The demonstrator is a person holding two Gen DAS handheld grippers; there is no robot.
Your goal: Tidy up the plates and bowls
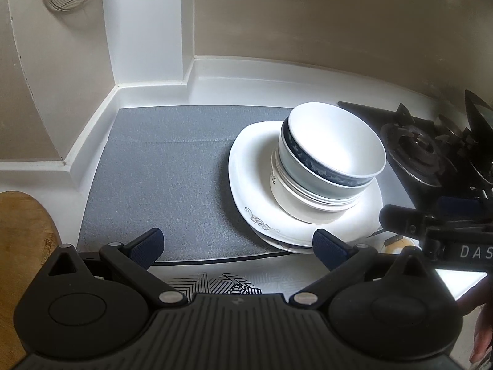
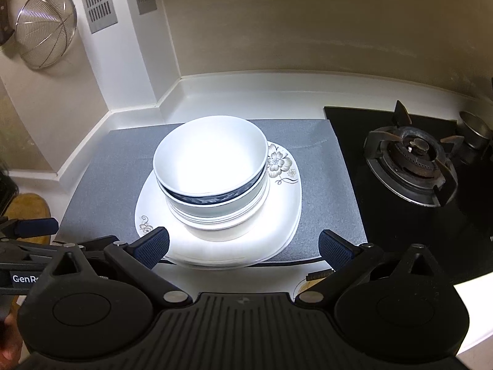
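Bowls (image 2: 212, 169) nested on plates (image 2: 215, 246), stack on mat (image 1: 160, 169), surface left of stove (image 2: 413, 160). Right gripper (image 2: 243, 249) dead ahead of stack, closer. Left gripper (image 1: 237, 246) off to stack's left. Both jaws spread wide, holding nothing.

Home kitchen — gas stove (image 2: 413, 166), strainer (image 2: 44, 27).

Grey mat (image 2: 323, 185) beside gas burner (image 2: 413, 166); wire strainer (image 2: 43, 27) apparently wall-hung.
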